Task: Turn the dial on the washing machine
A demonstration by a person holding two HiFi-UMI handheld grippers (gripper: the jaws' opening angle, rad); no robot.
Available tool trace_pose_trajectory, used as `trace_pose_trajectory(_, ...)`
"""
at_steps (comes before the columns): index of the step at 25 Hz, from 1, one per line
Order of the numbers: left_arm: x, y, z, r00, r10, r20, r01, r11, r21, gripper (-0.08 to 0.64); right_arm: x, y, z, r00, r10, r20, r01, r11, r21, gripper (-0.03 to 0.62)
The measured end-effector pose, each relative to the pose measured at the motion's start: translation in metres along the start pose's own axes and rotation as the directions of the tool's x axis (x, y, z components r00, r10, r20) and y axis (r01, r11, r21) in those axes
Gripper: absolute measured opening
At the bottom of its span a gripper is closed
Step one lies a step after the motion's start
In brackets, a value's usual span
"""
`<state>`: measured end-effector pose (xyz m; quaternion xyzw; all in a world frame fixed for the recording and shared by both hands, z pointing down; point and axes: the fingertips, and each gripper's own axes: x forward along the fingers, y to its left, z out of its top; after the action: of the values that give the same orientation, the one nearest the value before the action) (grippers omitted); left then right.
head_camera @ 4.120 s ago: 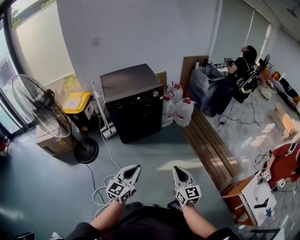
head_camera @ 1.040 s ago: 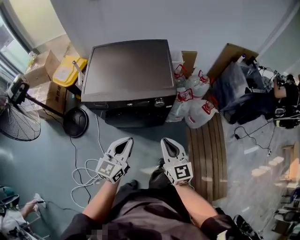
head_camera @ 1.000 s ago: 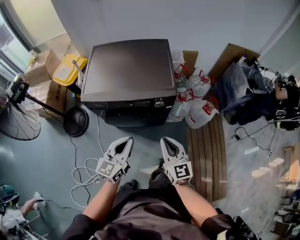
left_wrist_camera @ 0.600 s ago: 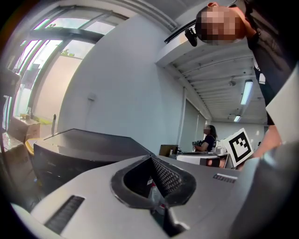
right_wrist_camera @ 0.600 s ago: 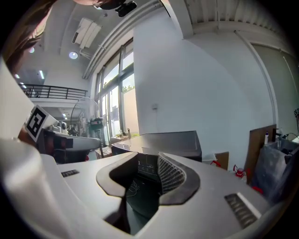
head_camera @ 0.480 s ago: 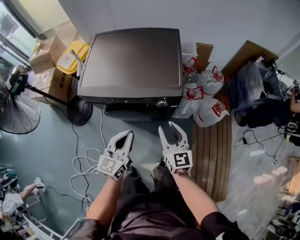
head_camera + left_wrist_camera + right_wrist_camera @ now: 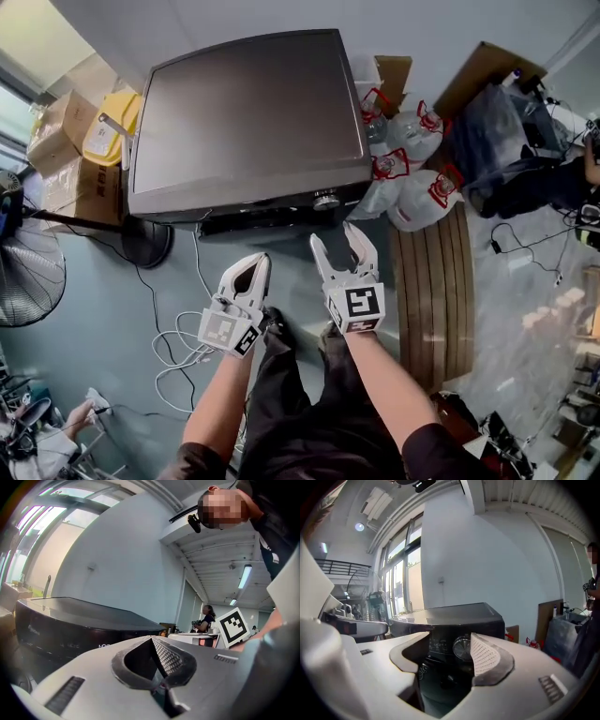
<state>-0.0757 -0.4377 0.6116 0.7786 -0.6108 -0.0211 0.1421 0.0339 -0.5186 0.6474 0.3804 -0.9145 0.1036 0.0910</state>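
The dark, flat-topped washing machine (image 7: 248, 103) stands against the wall, and its round dial (image 7: 325, 200) sits on the front panel near the machine's right front corner. The right gripper (image 7: 339, 240) hovers just in front of the machine, straight before the dial and apart from it. Its jaws stand wide apart, having just been opening, and nothing lies between the pads; the dial shows through the gap, farther off. The left gripper (image 7: 251, 267) hangs before the middle of the machine's front, slightly farther from it, jaws together and empty. Pale containers with red tops (image 7: 412, 197) crowd the machine's right side, a yellow bin (image 7: 105, 131) stands at its left, and white cables (image 7: 178, 342) lie on the floor before its left front corner
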Motion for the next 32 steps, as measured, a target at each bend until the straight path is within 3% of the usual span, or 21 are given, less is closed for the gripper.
trace_pose_trajectory(8, 0.008, 0.027, -0.017, 0.999, -0.048, 0.005, 0.048, 0.999, -0.005, 0.012, 0.033, -0.016, -0.026, 0.995, -0.098, -0.021, 0.098, 0.995, -0.008, 0.298)
trace_pose_trajectory(17, 0.022, 0.028, -0.043, 0.994, -0.11, 0.015, 0.111, 0.993, -0.03, 0.012, 0.062, -0.032, -0.045, 0.989, -0.148, -0.001, 0.148, 0.989, -0.016, 0.308)
trace_pose_trajectory(32, 0.022, 0.02, -0.066, 0.987, -0.157, -0.019, 0.155, 0.986, -0.062, 0.012, 0.077, -0.039, -0.054, 0.987, -0.163, 0.003, 0.163, 0.987, -0.001, 0.308)
